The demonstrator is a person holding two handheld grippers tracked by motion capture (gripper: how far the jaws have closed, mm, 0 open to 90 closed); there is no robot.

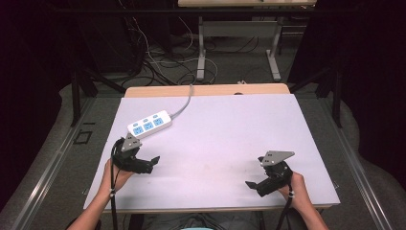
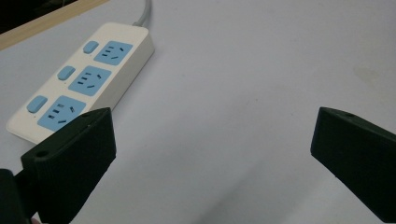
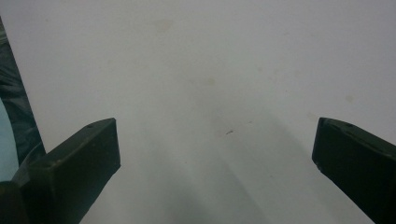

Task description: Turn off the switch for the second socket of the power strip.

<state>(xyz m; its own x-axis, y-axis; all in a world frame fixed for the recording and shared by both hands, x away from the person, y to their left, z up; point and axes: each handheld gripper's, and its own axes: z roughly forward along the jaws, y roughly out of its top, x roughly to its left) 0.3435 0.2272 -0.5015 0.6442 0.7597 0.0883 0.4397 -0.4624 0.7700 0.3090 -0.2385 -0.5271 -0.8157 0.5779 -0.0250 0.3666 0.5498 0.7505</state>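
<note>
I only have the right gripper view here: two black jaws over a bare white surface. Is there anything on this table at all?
Observer: Yes, a white power strip with three blue sockets lies at the far left.
Operator: Is either tool near it?
Observer: The left tool sits just in front of it, jaws wide apart, holding nothing.
Operator: Is the strip's cable visible?
Observer: Its grey cable runs off the table's far edge.

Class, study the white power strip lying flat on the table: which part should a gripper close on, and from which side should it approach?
Probably grip the power strip across its narrow width, on the two long side walls near mid-length, coming from above. It lies flat, sockets up, so the long sides are exposed. The left gripper, jaws open, is nearest. Avoid the cable end.
</note>
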